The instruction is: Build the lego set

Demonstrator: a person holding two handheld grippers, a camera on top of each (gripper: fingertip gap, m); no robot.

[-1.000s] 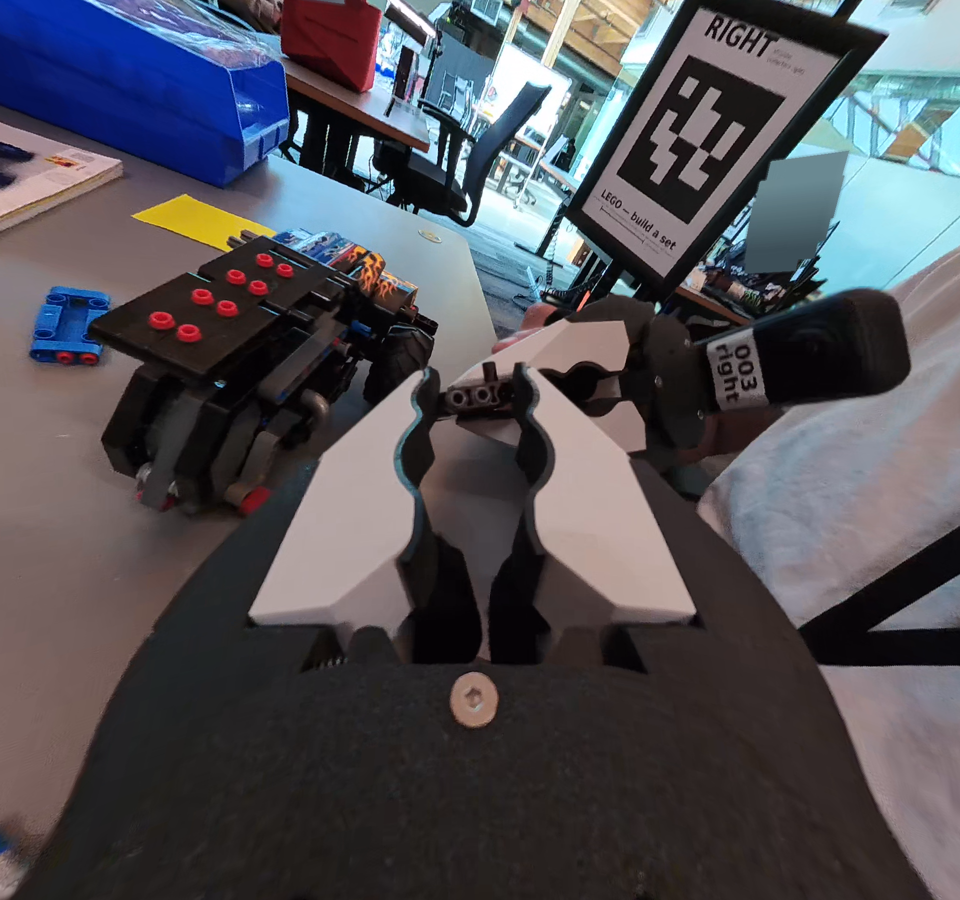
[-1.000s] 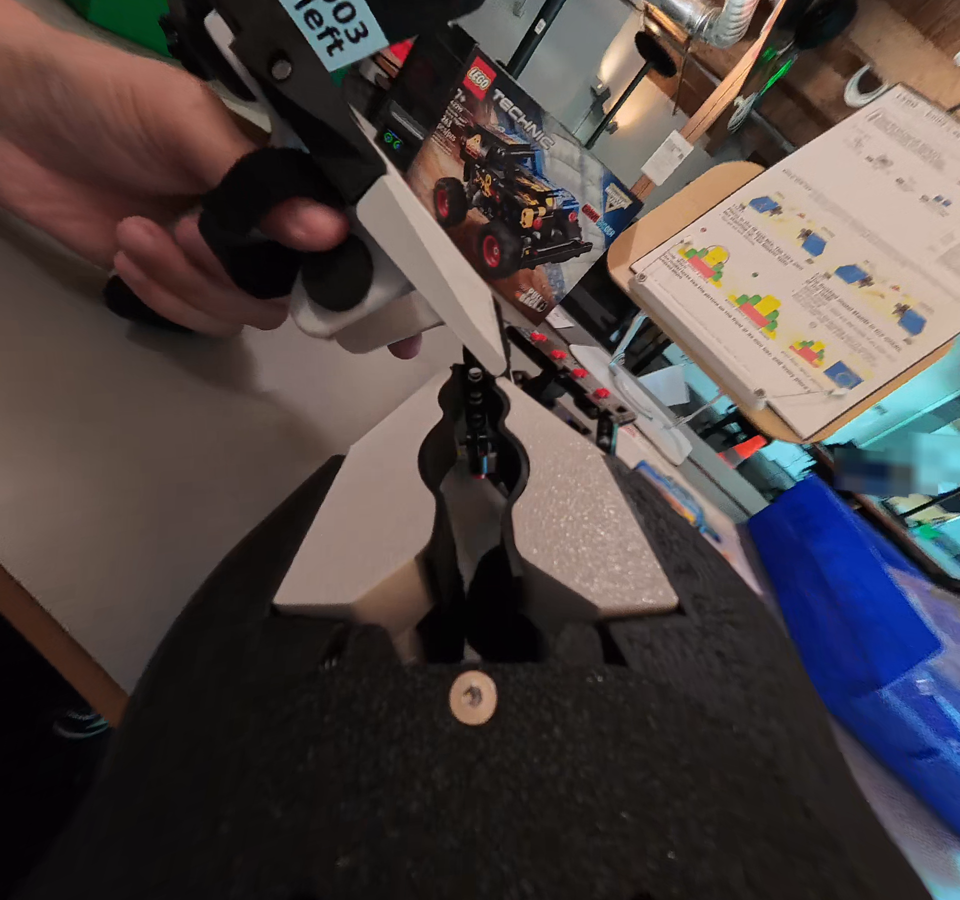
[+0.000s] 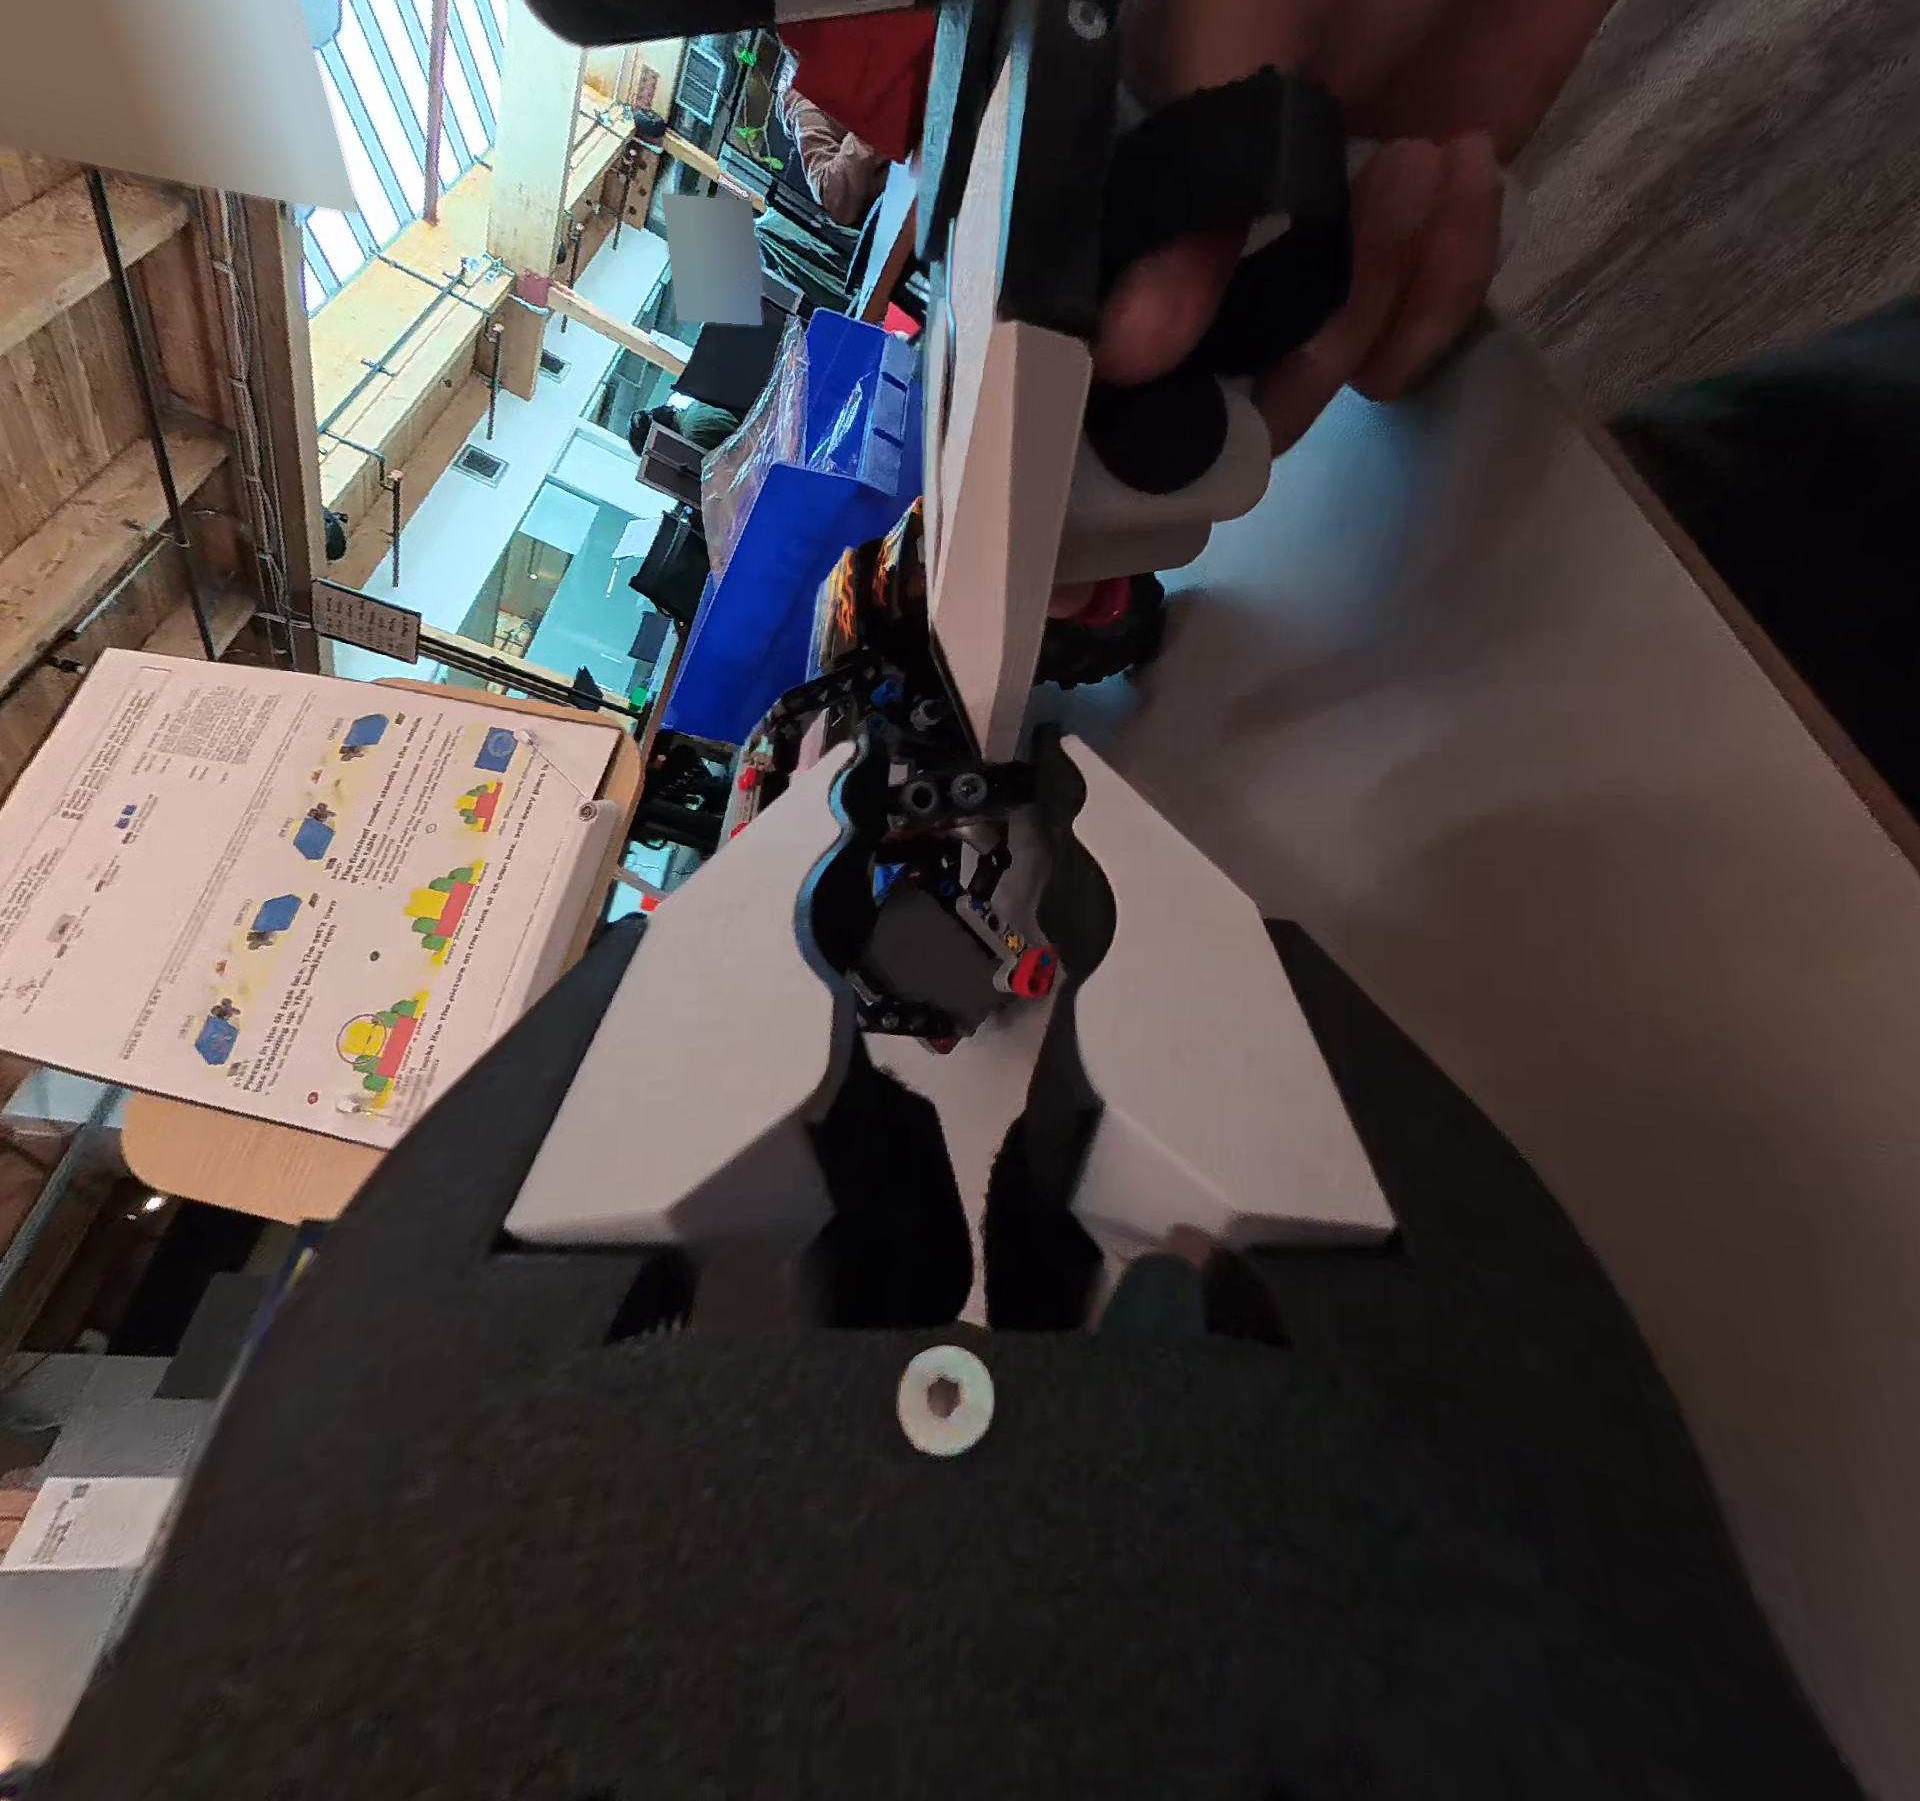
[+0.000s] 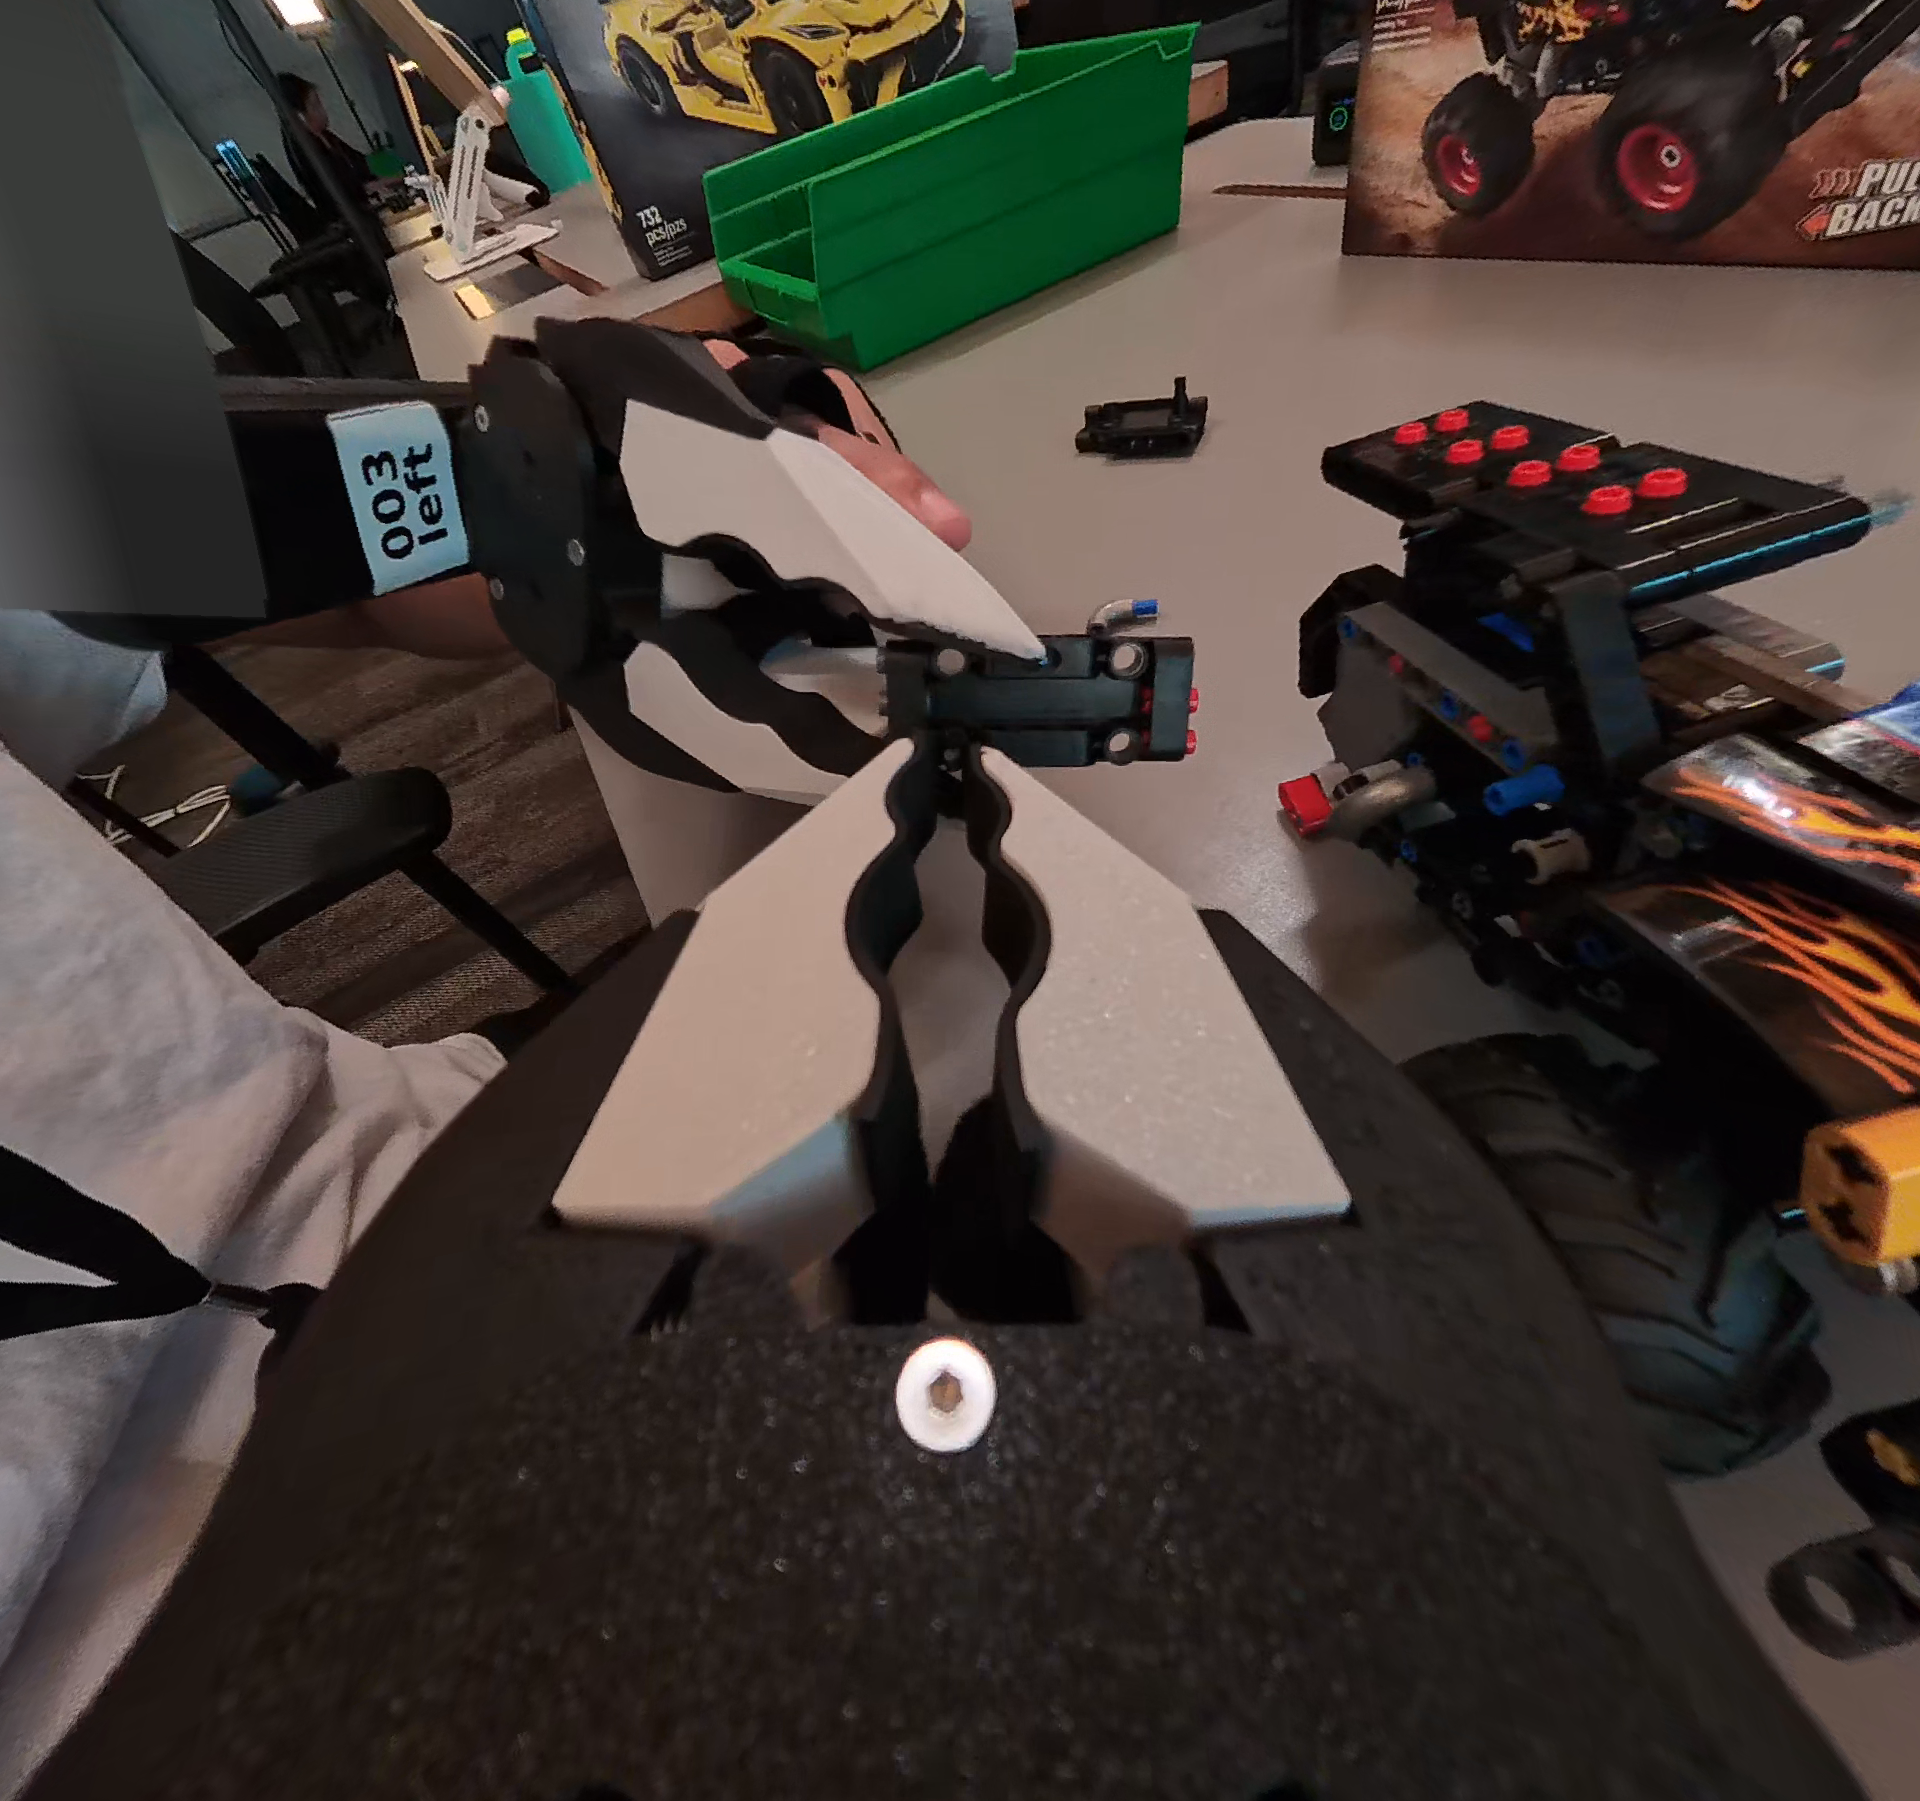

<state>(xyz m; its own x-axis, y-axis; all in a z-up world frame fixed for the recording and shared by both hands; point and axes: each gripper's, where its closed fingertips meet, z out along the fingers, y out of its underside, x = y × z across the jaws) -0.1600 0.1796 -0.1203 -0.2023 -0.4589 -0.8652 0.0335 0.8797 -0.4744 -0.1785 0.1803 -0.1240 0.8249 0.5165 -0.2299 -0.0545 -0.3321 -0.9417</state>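
Right wrist view shows my right tool (image 4: 948, 759) pinching a thin black stub on the underside of a small black brick assembly (image 4: 1049, 702), fingers pressed close together on it. My left tool (image 4: 997, 645) comes in from the left and grips the same assembly from its top and bottom, the white upper finger's tip resting on its top face. The assembly hangs above the near edge of the grey tabletop (image 4: 1278, 338), clear of it.

Just to the right stands a black toy truck (image 4: 1621, 733) with flame stickers, red studs on its flat deck, and a big tyre near the tabletop's near edge. Beyond the assembly a small black frame piece (image 4: 1143, 423) lies alone on the tabletop. Farther back sits a green bin (image 4: 956, 193), with a box picturing a yellow car (image 4: 769, 37) behind it and a box picturing a monster truck (image 4: 1642, 68) at the far right.

Left wrist view, rolled sideways, shows my left tool (image 3: 956, 785) half spread around the assembly (image 3: 940, 930), the right tool (image 3: 987, 546) reaching down into it, and a printed instruction sheet (image 3: 281, 878) on a board at left.
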